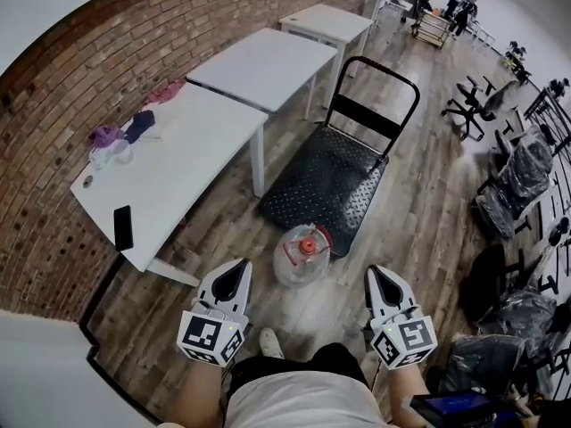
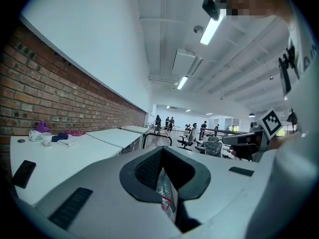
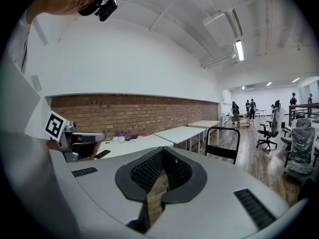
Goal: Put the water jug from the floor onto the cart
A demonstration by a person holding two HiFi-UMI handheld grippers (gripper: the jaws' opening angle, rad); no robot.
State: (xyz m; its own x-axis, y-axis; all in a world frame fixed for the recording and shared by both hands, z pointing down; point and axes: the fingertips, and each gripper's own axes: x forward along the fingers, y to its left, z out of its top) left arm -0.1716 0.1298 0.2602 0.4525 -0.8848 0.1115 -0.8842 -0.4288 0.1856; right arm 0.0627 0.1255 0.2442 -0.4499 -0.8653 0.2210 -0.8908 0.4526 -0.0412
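Note:
In the head view the clear water jug (image 1: 302, 255) with a red cap stands on the wood floor, touching the near edge of the black flat cart (image 1: 326, 184). The cart's upright handle (image 1: 375, 87) is at its far end. My left gripper (image 1: 238, 266) hovers near and left of the jug, and my right gripper (image 1: 376, 272) near and right of it. Neither touches the jug. Both are shut with nothing held. In the left gripper view a strip of the jug (image 2: 166, 193) shows through the slit of the closed jaws. The right gripper view looks level, over the cart handle (image 3: 223, 141).
White tables (image 1: 178, 163) line the brick wall at left, with a black phone (image 1: 123, 227) and some cloths (image 1: 125, 132) on the nearest. Office chairs (image 1: 517, 181) crowd the right side. People stand with another cart (image 1: 433, 25) at the far end. My shoe (image 1: 270, 342) is just behind the jug.

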